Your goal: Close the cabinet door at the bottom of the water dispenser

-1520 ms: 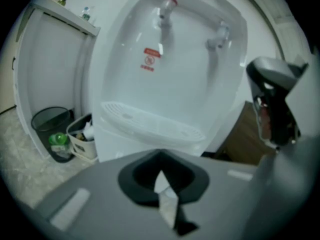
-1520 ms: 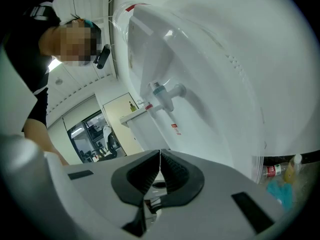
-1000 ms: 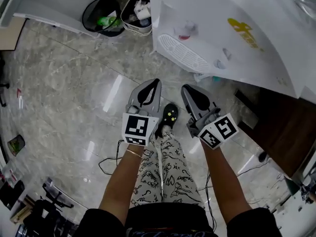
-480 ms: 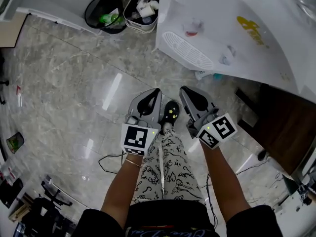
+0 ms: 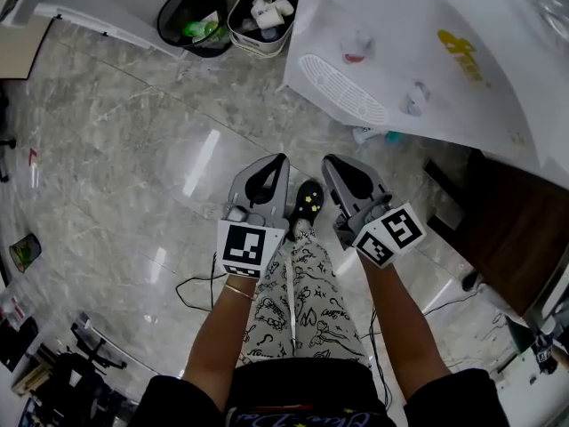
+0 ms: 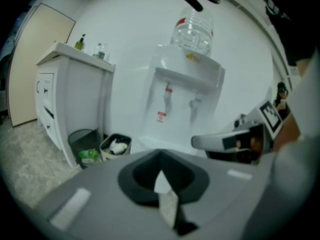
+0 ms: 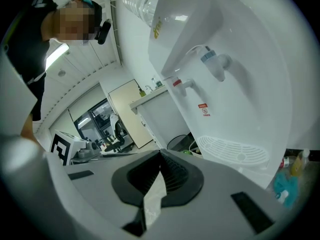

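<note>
The white water dispenser (image 5: pixel 400 60) stands at the upper right of the head view, with its grilled drip tray (image 5: pixel 342 78) facing me. Its bottom cabinet door is hidden in every view. My left gripper (image 5: pixel 282 160) and right gripper (image 5: pixel 328 161) are held side by side above the floor, short of the dispenser, both shut and holding nothing. In the left gripper view the dispenser (image 6: pixel 180 99) with its bottle rises behind the left gripper (image 6: pixel 161 155). The right gripper (image 7: pixel 161 154) points at the dispenser's front (image 7: pixel 235 84) below the two taps.
A black bin (image 5: pixel 191 16) and a lined bin (image 5: pixel 264 12) stand left of the dispenser. A white cabinet (image 6: pixel 70 99) stands further left. Dark wooden furniture (image 5: pixel 507 229) is at the right. Cables (image 5: pixel 191 287) lie on the marble floor. A person's shoe (image 5: pixel 307 203) sits between the grippers.
Both grippers stay shut and side by side. The dispenser and the bins have slid a little to the right in the head view.
</note>
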`<state>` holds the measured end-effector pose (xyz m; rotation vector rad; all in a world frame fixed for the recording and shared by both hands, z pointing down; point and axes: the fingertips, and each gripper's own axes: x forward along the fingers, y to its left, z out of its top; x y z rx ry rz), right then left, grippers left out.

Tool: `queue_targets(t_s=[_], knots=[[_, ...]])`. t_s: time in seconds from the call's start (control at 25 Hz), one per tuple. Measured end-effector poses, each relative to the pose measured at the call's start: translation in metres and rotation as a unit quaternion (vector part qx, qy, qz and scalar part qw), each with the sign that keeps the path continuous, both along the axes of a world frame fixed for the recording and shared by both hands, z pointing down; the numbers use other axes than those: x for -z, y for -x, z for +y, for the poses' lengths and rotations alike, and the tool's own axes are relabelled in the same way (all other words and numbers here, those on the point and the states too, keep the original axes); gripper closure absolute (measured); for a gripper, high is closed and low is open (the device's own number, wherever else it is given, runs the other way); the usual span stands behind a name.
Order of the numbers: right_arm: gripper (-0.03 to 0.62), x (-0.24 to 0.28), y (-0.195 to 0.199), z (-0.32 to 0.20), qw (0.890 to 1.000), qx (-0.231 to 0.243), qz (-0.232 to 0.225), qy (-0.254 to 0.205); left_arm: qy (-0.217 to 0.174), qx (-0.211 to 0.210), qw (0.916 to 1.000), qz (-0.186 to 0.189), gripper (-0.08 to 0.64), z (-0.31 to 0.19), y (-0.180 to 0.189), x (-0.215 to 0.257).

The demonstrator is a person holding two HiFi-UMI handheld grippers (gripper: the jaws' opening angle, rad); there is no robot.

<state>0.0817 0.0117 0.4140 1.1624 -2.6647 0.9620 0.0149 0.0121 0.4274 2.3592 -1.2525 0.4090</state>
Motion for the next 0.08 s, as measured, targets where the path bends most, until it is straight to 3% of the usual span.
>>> queue_targets(t_s=[0.08], knots=[[0.577,0.0017,-0.0004,0.0014,1.000,-0.005,-0.007,0.002,-0.010,-0.002,0.9999,0.008,0.565,0.0034,-0.0006,0.0060]])
